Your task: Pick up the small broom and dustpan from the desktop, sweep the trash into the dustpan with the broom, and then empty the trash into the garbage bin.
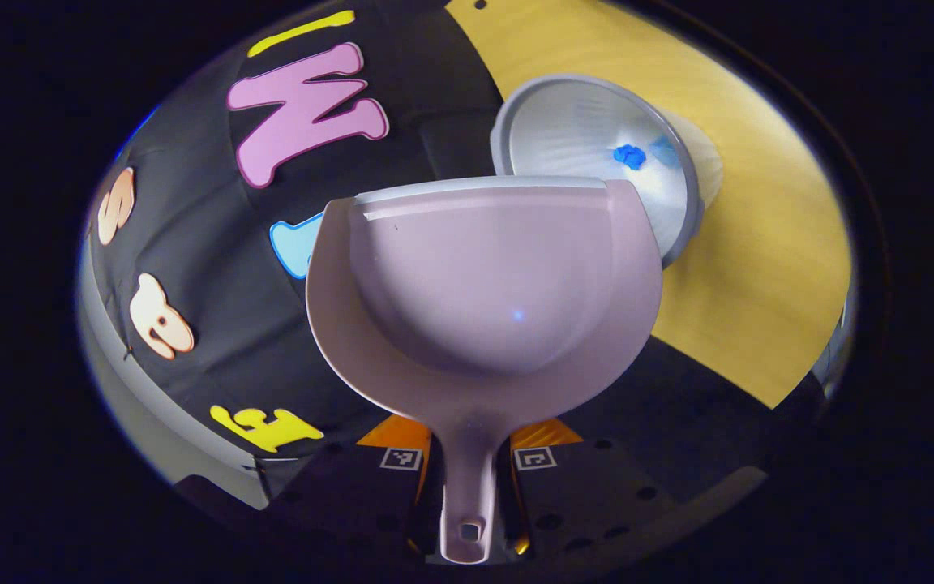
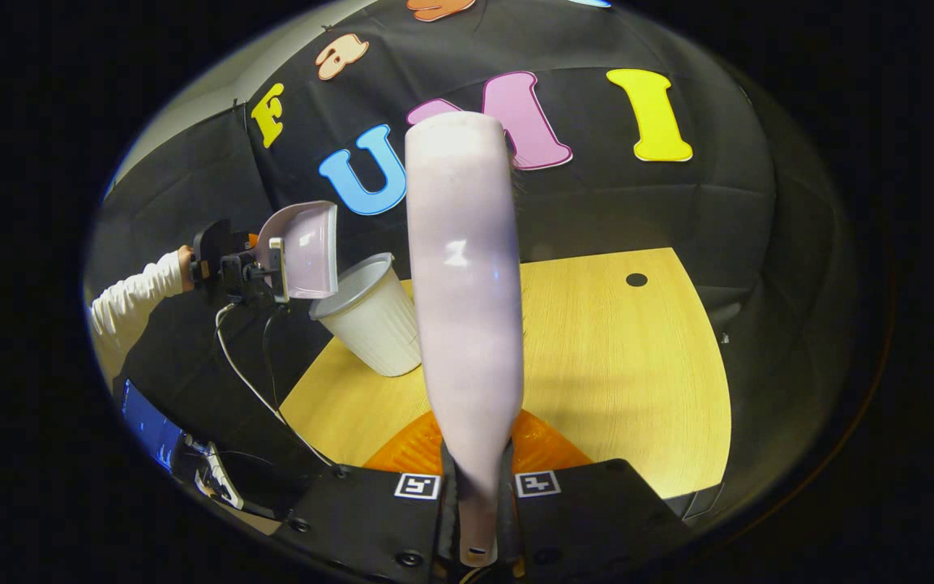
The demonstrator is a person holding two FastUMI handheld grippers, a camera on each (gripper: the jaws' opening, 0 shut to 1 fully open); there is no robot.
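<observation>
My left gripper (image 1: 467, 495) is shut on the handle of the pale lilac dustpan (image 1: 487, 300), whose pan looks empty and is held up beside the white garbage bin (image 1: 597, 138). A blue scrap (image 1: 631, 156) lies inside the bin. My right gripper (image 2: 475, 503) is shut on the handle of the lilac broom (image 2: 463, 292), which stands upright over the wooden desktop (image 2: 613, 365). In the right gripper view the left gripper (image 2: 240, 268) holds the dustpan (image 2: 305, 247) tilted just above the rim of the bin (image 2: 370, 320), with a white sleeve (image 2: 130, 300) behind it.
The bin stands at the desk's left edge in the right gripper view. A cable (image 2: 248, 373) hangs from the left gripper toward the floor. A small dark hole (image 2: 636, 280) marks the far part of the desktop.
</observation>
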